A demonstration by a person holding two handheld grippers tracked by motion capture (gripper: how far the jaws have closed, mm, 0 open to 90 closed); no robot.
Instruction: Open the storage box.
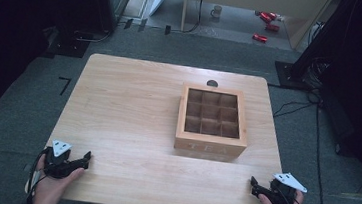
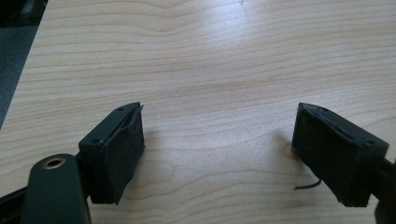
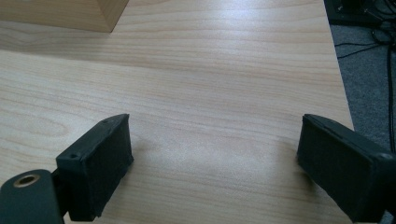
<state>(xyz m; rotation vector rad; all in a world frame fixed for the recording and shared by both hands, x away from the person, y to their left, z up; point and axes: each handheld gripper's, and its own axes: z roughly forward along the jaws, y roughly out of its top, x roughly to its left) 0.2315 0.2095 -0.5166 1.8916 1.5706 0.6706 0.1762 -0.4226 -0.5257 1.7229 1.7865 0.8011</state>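
Observation:
A wooden tea box [image 1: 212, 121] with a windowed lid over a grid of compartments and "TEA" on its front stands right of centre on the light wooden table [image 1: 128, 112]. Its corner [image 3: 70, 14] shows at the top left of the right gripper view. My left gripper [image 1: 84, 160] rests near the table's front left corner, held by a hand, jaws wide open over bare wood [image 2: 217, 135]. My right gripper [image 1: 253, 184] rests at the front right corner, also open with nothing between its jaws [image 3: 215, 158].
The table's right edge [image 3: 338, 84] runs close to the right gripper, with grey carpet and cables beyond. A small dark round spot [image 1: 212, 83] lies behind the box. On the floor at the back are a mug [image 1: 217, 11] and red items [image 1: 267, 21].

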